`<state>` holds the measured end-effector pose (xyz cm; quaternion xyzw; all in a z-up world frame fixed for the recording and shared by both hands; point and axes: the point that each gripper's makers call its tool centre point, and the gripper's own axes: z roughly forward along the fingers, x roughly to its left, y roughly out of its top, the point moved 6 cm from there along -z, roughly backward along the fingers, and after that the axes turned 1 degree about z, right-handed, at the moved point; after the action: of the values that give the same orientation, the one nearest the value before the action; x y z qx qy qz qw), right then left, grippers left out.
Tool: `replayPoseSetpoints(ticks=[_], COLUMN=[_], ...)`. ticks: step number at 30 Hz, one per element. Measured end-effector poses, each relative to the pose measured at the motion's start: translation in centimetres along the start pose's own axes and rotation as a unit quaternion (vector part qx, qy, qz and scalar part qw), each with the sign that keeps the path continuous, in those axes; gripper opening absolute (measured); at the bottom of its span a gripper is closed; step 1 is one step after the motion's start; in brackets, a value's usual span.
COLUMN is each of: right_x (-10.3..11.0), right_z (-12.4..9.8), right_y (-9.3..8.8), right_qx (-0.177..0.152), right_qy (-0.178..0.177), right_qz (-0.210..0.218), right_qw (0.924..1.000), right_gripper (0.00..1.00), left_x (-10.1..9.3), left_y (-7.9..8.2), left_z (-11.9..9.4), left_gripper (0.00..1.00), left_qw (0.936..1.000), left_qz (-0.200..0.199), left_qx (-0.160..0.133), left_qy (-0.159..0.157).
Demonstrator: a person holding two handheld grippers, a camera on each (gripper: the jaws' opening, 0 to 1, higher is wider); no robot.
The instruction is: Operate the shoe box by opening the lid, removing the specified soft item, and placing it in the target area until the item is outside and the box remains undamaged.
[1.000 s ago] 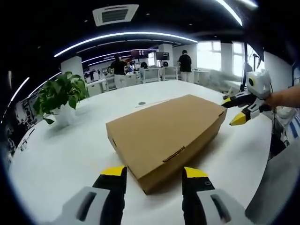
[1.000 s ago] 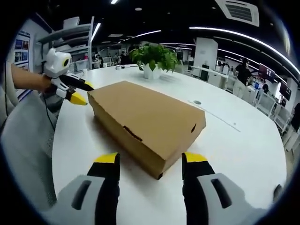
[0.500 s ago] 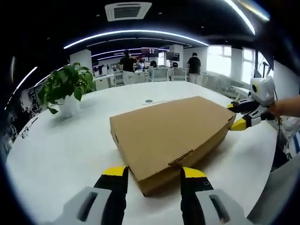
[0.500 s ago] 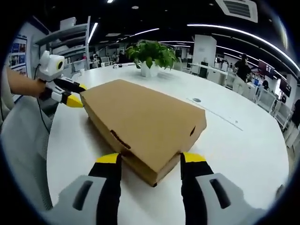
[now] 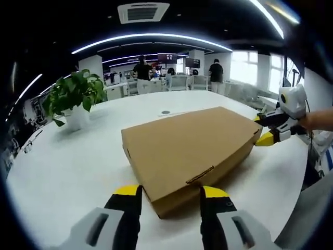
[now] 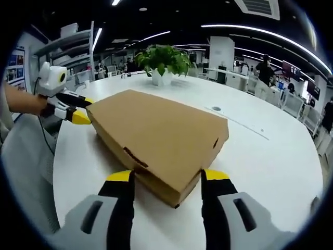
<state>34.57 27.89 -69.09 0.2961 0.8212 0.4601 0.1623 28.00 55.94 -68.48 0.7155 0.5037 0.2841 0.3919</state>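
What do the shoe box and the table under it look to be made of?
Shoe box: plain brown cardboard, matte, with folded edges and a slit tab cut in the lid's rim. Table: smooth white top with a faint sheen, probably laminate or painted board; its core cannot be told.

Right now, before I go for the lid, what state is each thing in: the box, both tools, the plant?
Brown cardboard shoe box: lid closed, lying flat on the white round table, a corner between each tool's jaws.
Left tool: open, jaws astride one box corner.
Right tool: open, jaws astride the opposite corner.
Green potted plant in a white pot: upright, apart from the box.
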Motion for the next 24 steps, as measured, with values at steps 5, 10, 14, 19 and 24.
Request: replayPoseSetpoints(ticks=[5, 10, 14, 19, 24], right_x=[0.3, 0.8, 1.6, 2.5, 3.5], right_z=[0.1, 0.1, 0.0, -0.1, -0.2], right_y=[0.0, 0.1, 0.0, -0.1, -0.2], right_qx=[0.003, 0.005, 0.011, 0.015, 0.012], right_qy=[-0.008, -0.011, -0.012, -0.014, -0.018], right_qz=[-0.002, -0.002, -0.014, -0.018, -0.011], right_qw=[1.0000, 0.9999, 0.9998, 0.9996, 0.9997], right_gripper=[0.48, 0.48, 0.46, 0.45, 0.45], left_x=[0.1, 0.6, 1.1, 1.7, 2.4], left_y=[0.0, -0.1, -0.3, -0.5, -0.8], left_z=[-0.1, -0.3, -0.7, -1.2, -1.6], left_gripper=[0.44, 0.44, 0.43, 0.43, 0.43], left_qw=[1.0000, 0.9999, 0.9998, 0.9996, 0.9992], left_qz=[0.000, 0.003, 0.006, 0.011, 0.018], left_qx=[0.002, 0.005, 0.008, 0.011, 0.015], left_qy=[-0.006, -0.010, -0.015, -0.022, -0.031])
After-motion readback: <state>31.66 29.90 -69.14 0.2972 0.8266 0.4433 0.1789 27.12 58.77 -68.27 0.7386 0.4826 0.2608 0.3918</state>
